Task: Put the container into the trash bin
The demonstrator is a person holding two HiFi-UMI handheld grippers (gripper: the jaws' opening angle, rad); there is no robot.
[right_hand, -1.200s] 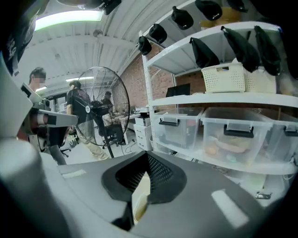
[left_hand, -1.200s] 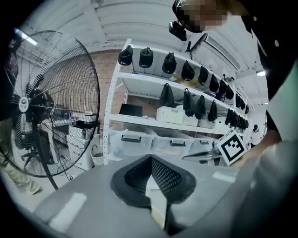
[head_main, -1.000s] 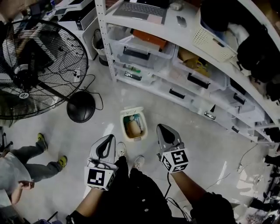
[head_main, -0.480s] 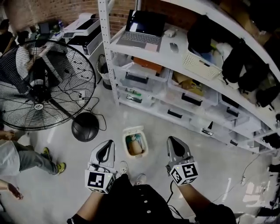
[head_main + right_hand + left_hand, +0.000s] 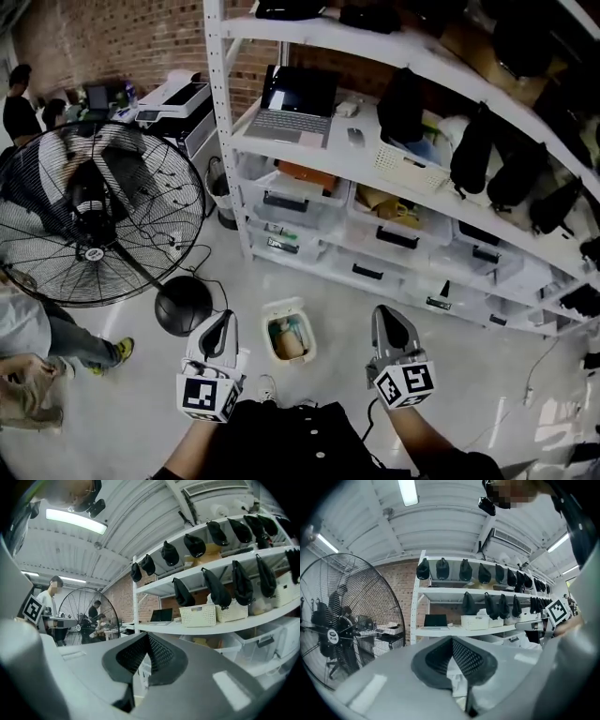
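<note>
Head view: I am looking steeply down at a pale floor. The white trash bin [image 5: 273,313] is standing open on it, just in front of the shelving rack [image 5: 218,141]. The tan container [image 5: 290,345] is lying inside the bin, beside something teal that I cannot make out. The left gripper [image 5: 222,322] is hovering to the bin's left and the right gripper [image 5: 387,319] to its right, both above the floor and clear of the bin. A large fan [image 5: 89,220] is standing at the far left, a laptop [image 5: 298,105] is sitting open on a rack shelf, and a person [image 5: 28,342] is showing at the left edge.

Left gripper view: the camera is pointing out at the rack and the fan, not at the bin. The dark meshed pads [image 5: 468,659] are meeting at their tips, so the claw is pressed together and pinching nothing.

Right gripper view: I am seeing the rack again, with dark bags [image 5: 216,590] hanging along it and white baskets [image 5: 197,615] sitting on a shelf. Here too the pads [image 5: 160,656] are touching at the tips, so this claw is pressed together and carrying nothing.
</note>
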